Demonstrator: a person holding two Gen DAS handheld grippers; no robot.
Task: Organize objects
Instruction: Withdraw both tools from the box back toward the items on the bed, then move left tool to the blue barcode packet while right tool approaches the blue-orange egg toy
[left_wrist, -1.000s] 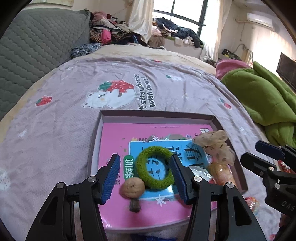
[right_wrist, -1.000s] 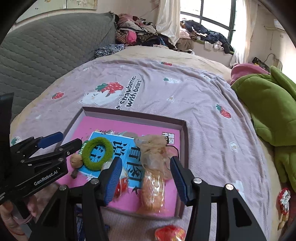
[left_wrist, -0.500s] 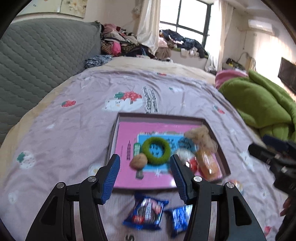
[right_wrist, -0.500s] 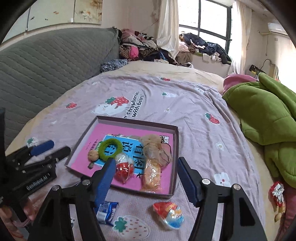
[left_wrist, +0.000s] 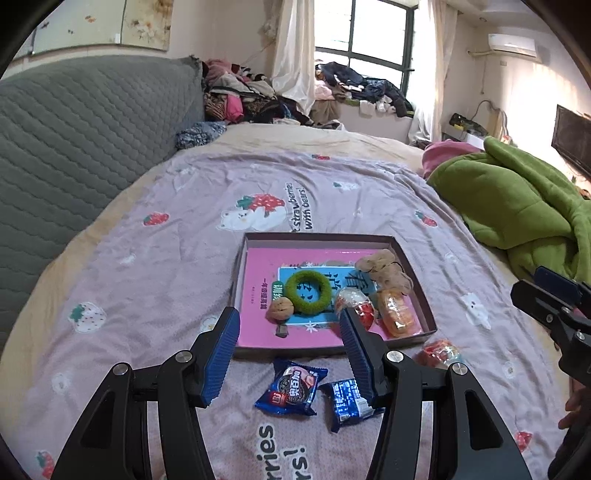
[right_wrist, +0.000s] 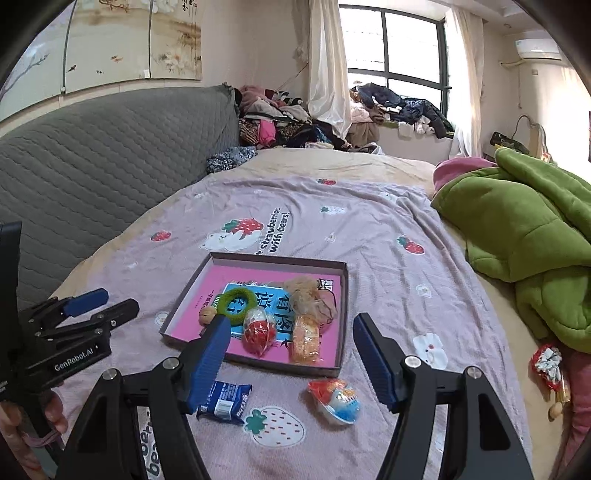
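A shallow box (left_wrist: 417, 288) with a pink book in it lies on the bed. It holds a green ring (left_wrist: 308, 291), a walnut (left_wrist: 280, 309), a red-and-white egg snack (left_wrist: 364, 310), an orange packet (left_wrist: 397, 314) and a beige crumpled bag (left_wrist: 386, 273). In front of the box lie two blue cookie packets (left_wrist: 293, 387) (left_wrist: 347, 402) and a red-and-blue egg (right_wrist: 334, 400). My left gripper (left_wrist: 288, 315) hangs open above the box's near edge, holding nothing. My right gripper (right_wrist: 291, 323) is open wide and empty, to the right of the left one (right_wrist: 118, 301).
A green blanket (left_wrist: 517, 206) is heaped along the bed's right side. A grey quilted headboard (left_wrist: 74, 147) runs along the left. Clothes (left_wrist: 258, 99) are piled at the far end under the window. A small red wrapped item (right_wrist: 548, 365) lies at the right edge.
Both grippers have pulled back and up from the box, so the packets in front of it have come into view. The right jaws have spread wider.
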